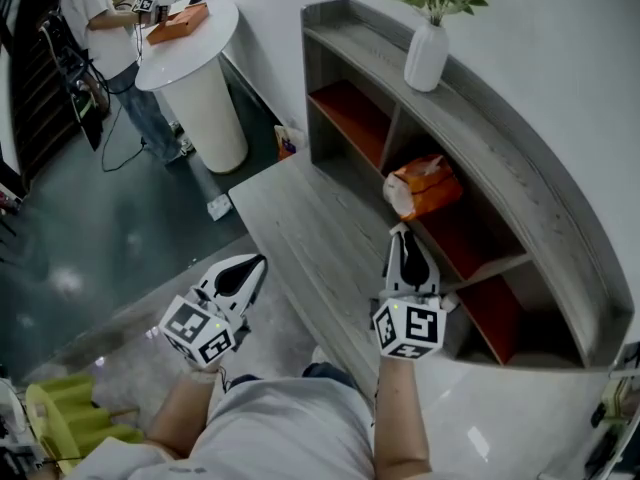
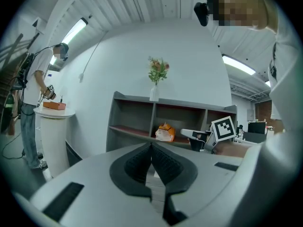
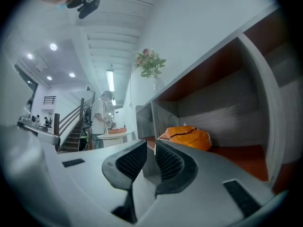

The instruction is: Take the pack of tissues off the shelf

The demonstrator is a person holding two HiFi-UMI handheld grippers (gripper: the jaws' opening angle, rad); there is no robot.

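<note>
The pack of tissues (image 1: 425, 186), orange and white, lies in the middle compartment of the grey shelf (image 1: 520, 168), on its red-orange floor. In the right gripper view the pack (image 3: 187, 137) lies straight ahead, a short way beyond the jaws. My right gripper (image 1: 404, 238) hovers just in front of that compartment, short of the pack; its jaws (image 3: 150, 143) stand a narrow gap apart with nothing between them. My left gripper (image 1: 252, 266) hangs back to the left over the floor, shut and empty (image 2: 151, 146). From there the pack (image 2: 165, 133) is far off.
A white vase of flowers (image 1: 427, 53) stands on the shelf top. A low grey platform (image 1: 300, 228) runs along the shelf's front. At the far left a person (image 1: 100, 28) stands by a round white table (image 1: 200, 68) with an orange box (image 1: 178, 23).
</note>
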